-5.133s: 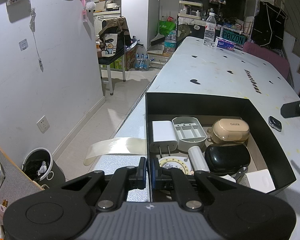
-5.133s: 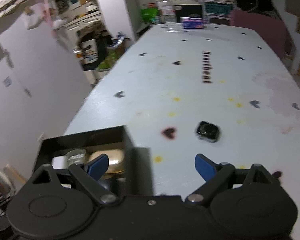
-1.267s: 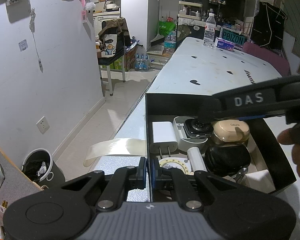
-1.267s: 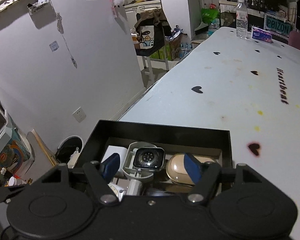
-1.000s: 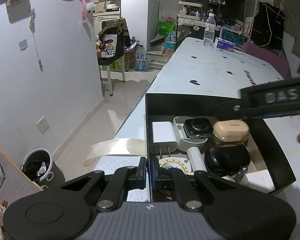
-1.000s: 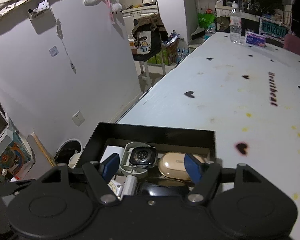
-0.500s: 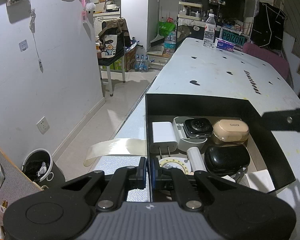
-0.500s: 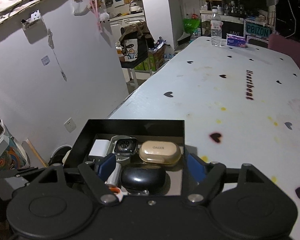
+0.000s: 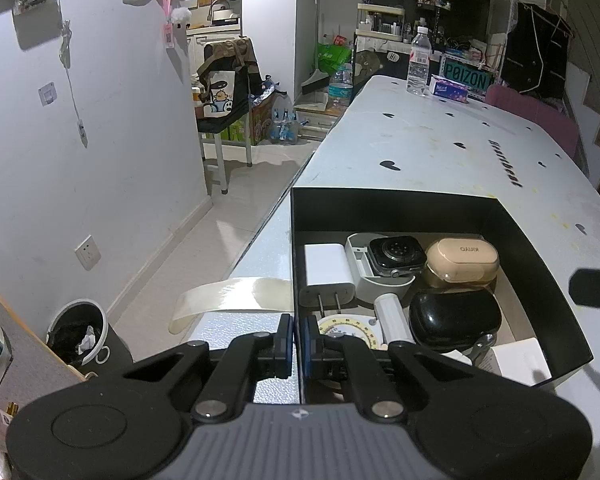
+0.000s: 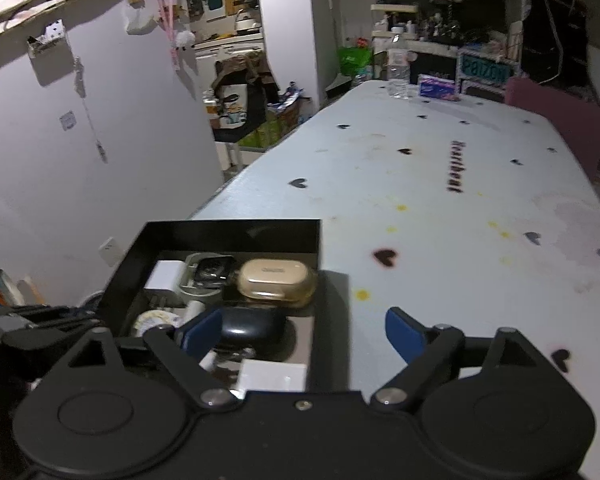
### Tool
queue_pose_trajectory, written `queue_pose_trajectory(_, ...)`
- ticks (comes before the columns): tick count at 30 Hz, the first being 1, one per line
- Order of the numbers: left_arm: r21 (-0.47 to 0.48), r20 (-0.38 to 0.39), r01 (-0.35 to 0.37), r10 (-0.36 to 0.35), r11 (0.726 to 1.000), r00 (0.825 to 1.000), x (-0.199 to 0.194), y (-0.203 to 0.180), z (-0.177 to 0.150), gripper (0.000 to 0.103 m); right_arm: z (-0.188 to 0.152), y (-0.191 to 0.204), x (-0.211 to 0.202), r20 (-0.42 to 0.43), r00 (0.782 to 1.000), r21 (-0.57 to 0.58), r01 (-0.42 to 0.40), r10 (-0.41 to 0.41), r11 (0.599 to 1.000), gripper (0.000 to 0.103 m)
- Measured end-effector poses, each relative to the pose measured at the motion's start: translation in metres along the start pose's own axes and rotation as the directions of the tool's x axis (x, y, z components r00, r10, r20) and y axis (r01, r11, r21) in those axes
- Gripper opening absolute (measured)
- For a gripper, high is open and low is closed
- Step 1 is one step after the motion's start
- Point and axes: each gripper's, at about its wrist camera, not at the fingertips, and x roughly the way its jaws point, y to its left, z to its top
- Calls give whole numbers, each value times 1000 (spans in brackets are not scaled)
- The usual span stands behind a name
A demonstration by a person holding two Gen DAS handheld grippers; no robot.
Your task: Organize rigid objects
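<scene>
A black open box (image 9: 380,210) sits at the near left corner of the white table (image 9: 420,152). In it lie a black smartwatch body (image 9: 396,256) on a grey cradle (image 9: 358,270), a white charger plug (image 9: 326,270), a beige earbud case (image 9: 462,260) and a glossy black case (image 9: 454,318). My left gripper (image 9: 297,344) is shut on the box's left wall. My right gripper (image 10: 303,334) hovers over the box's (image 10: 236,232) near right corner. Its jaws are opening and grip nothing. The watch (image 10: 212,270) is blurred in the right wrist view.
A small white carton (image 9: 520,360) and a round dial (image 9: 348,330) lie at the box's near end. A tape strip (image 9: 232,294) hangs off the table's left edge above a bin (image 9: 78,332). A water bottle (image 9: 418,60) and tissue pack (image 9: 448,90) stand at the far end.
My right gripper has drawn back out of the box toward the right and its jaws have widened. The watch stays on the grey cradle. The left gripper has not moved.
</scene>
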Motion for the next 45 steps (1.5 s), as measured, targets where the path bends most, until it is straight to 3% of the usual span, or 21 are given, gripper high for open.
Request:
queue_pose_trajectory(9,1,12,-9,9,1000,1000,-1,4,4,5,-4,-4,-2,3,1000,-6,9,-9,1000,99)
queue_pose_trajectory(15,-18,62,-17,19,1000,998,-18,13,11,12,-5,-7,-6,10,1000,4,2,-2,1000,100)
queue_pose_trajectory(19,-16,105,-14,15,1000,994,-35,12,12,48,-4,-9,-10,18,1000,8,-1,0,1000,100)
queue_pose_trajectory(26,-26,135,-19,22,999,991,-53,11,6,83,-6,-9,-14,23,1000,-11,17,-17,1000,100)
queue_pose_trajectory(37,-6,129,-15,16,1000,992,-70,-4,-13,101,-14,-16,-22,31,998,-17,51,-50,999,101)
queue_pose_trajectory(45,-23,114,-51,53,998,992,-74,-12,-20,103,-20,-17,-27,29,998,-30,55,-54,998,102)
